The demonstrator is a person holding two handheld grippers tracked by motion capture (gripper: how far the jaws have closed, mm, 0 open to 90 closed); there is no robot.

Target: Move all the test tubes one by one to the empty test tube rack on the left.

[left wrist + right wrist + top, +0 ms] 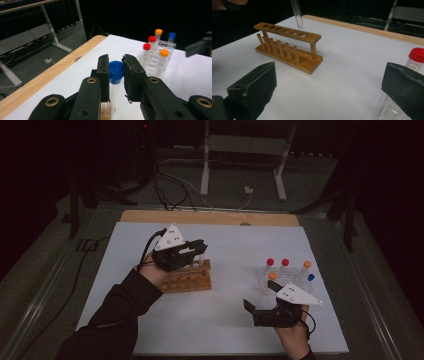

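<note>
The left gripper (199, 247) is held up over the wooden rack (189, 279), the person's left forearm coming in low from the near edge of the desk (225, 330) and the hand cupped under the tool. In the left gripper view its fingers (103, 72) pinch a clear tube with a blue cap (116, 71) just below the cap — the tube hangs upright between them, its lower end down by the rack. From the right gripper view the tube's rounded tip (298, 18) hovers over the rack's top board, above the holes at the near end and not yet in any of them; which hole it lines up with I cannot tell.

The right gripper (255, 312) sits low over the near right part of the desk, well apart from the rack, the hand behind it and the grey plate on top. Its fingers (255, 85) are spread wide with nothing between them.

Behind the right gripper stands a clear plastic holder (285, 280) with capped tubes in it: two red-capped tubes (277, 263), two orange-capped ones (307, 264) and a blue-capped one (311, 277). One red cap shows just beside the right gripper's finger in its own view. The open stretch of white desk between rack and holder is bare — nothing lies between the tube and the rack's holes. Beyond the desk's wooden far edge, cables (170, 185) trail on the floor by a grey table frame (245, 150).
</note>
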